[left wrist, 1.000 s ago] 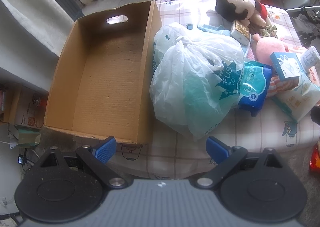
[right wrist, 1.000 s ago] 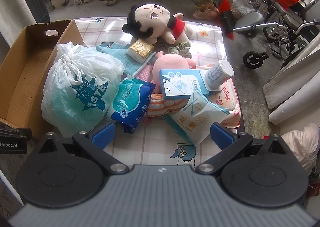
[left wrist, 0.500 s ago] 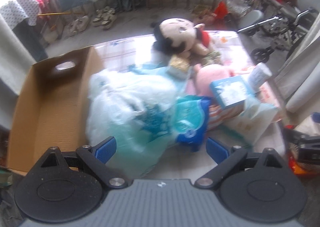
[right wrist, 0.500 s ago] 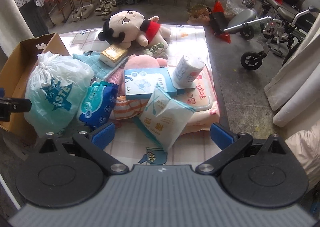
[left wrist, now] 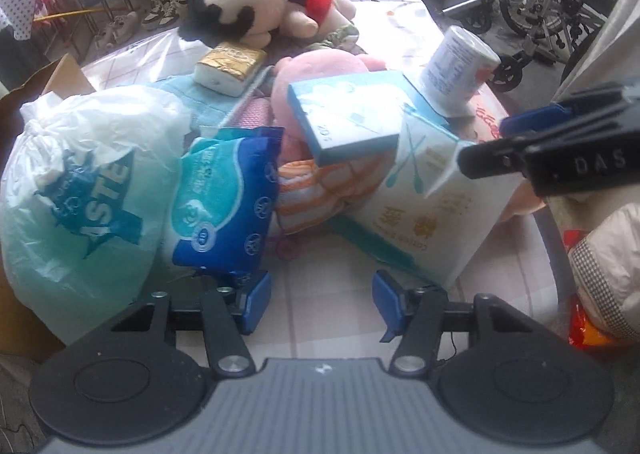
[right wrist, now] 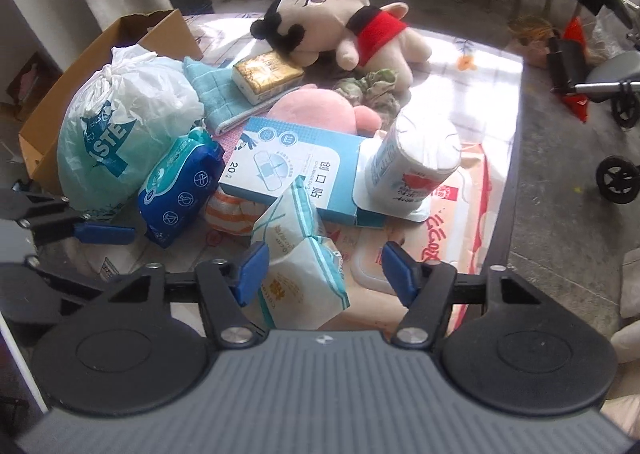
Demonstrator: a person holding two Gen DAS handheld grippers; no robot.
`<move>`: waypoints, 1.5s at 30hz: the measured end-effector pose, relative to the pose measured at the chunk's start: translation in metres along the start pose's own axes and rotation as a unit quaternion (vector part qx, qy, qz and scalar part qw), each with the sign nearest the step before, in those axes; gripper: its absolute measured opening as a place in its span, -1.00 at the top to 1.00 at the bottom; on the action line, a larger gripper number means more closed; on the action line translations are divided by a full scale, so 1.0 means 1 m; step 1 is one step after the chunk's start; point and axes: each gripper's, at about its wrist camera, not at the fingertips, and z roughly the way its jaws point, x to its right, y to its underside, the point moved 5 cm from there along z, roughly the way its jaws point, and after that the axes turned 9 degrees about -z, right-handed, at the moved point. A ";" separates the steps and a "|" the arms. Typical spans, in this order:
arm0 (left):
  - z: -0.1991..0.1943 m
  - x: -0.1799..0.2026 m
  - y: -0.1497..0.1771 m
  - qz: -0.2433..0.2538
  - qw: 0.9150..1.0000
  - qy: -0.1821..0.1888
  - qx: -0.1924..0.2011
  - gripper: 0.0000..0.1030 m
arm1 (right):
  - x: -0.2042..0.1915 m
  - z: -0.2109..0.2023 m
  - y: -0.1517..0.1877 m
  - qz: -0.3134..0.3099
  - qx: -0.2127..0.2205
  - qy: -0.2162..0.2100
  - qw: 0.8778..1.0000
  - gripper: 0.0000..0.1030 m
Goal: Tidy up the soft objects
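Observation:
Soft goods are piled on the checked tablecloth [left wrist: 320, 274]: a tied white-and-teal plastic bag [left wrist: 80, 181], a blue wipes pack [left wrist: 224, 205], an orange striped cloth [left wrist: 316, 189], a pink plush [right wrist: 316, 105] and a big-headed doll [right wrist: 324, 9]. My left gripper [left wrist: 320, 304] hovers low at the pile's front edge. Its jaws are closing with only tablecloth between them, and the blue pack lies just beyond its left finger. My right gripper [right wrist: 326, 272] straddles a white cotton-swab pack [right wrist: 300, 274]. Its jaws are closing and a gap remains at the right pad.
An open cardboard box [right wrist: 100, 53] stands left of the bag. A plaster box [right wrist: 288, 169], a white roll [right wrist: 416, 161], a gold tissue pack [right wrist: 266, 73] and a teal towel [right wrist: 212, 93] lie in the pile. Wheelchairs [left wrist: 540, 13] stand beyond the table's right edge.
Both grippers dropped toward the pile and their jaws narrowed from wide open. The left view swung from the cardboard box across to the pile's front; the swab pack now lies between the right fingers.

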 end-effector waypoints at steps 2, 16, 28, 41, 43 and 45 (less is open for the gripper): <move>0.008 0.019 0.007 0.020 1.000 0.002 0.002 -0.11 | 0.005 0.014 0.001 0.001 -0.008 -0.038 0.999 0.16; 0.040 0.076 0.032 0.098 0.994 -0.041 0.026 -0.54 | -0.001 0.033 0.026 0.112 -0.100 -0.201 0.968 0.70; 0.037 0.020 0.031 0.020 0.994 -0.095 0.042 0.87 | -0.020 0.027 0.011 0.205 -0.098 -0.275 0.934 0.57; -0.002 -0.039 0.015 -0.150 0.974 0.167 -0.018 0.94 | 0.017 0.001 0.030 0.274 -0.051 -0.176 0.944 0.39; 0.010 -0.052 0.016 -0.160 0.974 0.159 -0.032 0.93 | 0.012 0.005 0.034 0.277 -0.049 -0.167 0.945 0.35; 0.015 -0.067 0.017 -0.170 0.973 0.153 -0.043 0.90 | 0.004 0.015 0.034 0.281 -0.048 -0.163 0.944 0.15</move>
